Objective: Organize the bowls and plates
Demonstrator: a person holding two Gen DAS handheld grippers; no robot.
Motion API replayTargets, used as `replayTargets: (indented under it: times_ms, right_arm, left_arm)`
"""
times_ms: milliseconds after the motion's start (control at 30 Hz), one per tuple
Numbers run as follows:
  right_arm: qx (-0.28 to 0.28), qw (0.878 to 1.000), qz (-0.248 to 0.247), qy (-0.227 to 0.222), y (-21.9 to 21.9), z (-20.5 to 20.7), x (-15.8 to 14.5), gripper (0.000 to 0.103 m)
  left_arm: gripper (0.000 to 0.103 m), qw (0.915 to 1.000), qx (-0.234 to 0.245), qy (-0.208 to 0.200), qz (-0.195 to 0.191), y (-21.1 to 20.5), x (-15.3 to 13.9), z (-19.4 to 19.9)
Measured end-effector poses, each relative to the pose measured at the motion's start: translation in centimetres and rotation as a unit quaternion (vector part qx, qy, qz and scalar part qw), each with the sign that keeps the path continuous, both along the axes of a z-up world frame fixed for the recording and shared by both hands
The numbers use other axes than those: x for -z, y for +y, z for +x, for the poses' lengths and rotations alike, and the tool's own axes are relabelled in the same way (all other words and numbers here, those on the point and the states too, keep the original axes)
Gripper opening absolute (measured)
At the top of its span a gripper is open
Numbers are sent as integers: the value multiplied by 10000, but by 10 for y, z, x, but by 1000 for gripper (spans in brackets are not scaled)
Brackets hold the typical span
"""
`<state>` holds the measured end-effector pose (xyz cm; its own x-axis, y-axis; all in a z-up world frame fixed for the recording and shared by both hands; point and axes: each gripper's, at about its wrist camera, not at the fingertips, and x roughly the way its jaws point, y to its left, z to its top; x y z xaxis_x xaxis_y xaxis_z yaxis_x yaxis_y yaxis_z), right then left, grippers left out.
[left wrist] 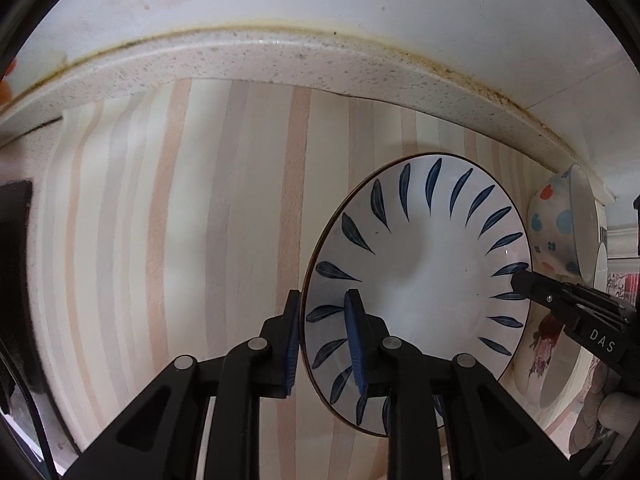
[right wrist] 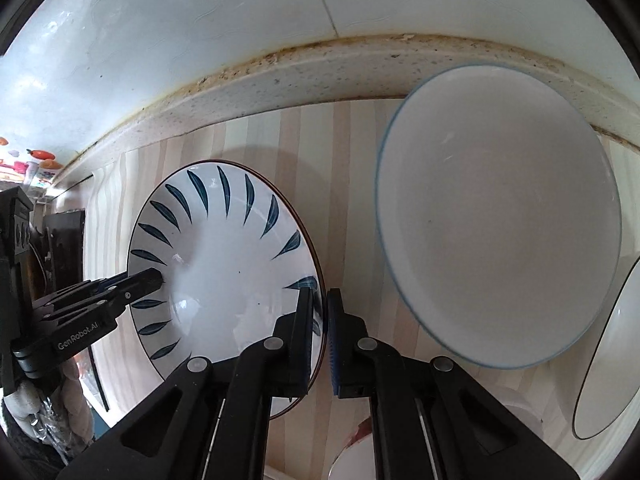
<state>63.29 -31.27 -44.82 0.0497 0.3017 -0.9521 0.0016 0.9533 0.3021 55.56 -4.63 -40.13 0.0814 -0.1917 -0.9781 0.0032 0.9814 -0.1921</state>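
Left wrist: left claw (left wrist: 325, 344) clamped on leaf-pattern plate (left wrist: 420, 264) rim; right claw (right wrist: 320, 344) clamped opposite rim.

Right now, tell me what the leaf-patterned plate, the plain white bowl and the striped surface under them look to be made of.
Leaf-patterned plate: glazed ceramic by its look, glossy highlights, painted blue leaves, thin dark rim.
Plain white bowl: probably glazed ceramic or porcelain, smooth sheen, fine blue edge line.
Striped surface: seems a matte mat or liner, cloth or vinyl; printed beige and pink bands, no glare. Which of these I cannot tell.
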Motion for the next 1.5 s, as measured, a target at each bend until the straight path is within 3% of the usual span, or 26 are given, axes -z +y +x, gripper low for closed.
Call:
replayTargets:
  times_ms: [167, 400, 733, 1067, 1500]
  right_arm:
    - [-23, 9999, 109, -38, 10, -2, -8, 8]
    - [-77, 9993, 353, -63, 7, -18, -37, 8]
    - [-446, 9978, 467, -178, 5, -87, -85, 8]
    - [-578, 9963, 629, -21, -6, -175, -88, 8]
    - [-444, 9961, 624, 435, -21, -238, -32, 8]
  left_arm:
    - [19, 9999, -60, -55, -89, -4, -24, -1]
    - [19, 9996, -61, -270, -106, 6, -66, -32]
    - [19, 9986, -45, -504, -124, -2, -108, -100]
    - [19, 9993, 108, -361, -73, -20, -95, -168]
    - [19, 9995, 278, 132, 113, -46, -42, -198]
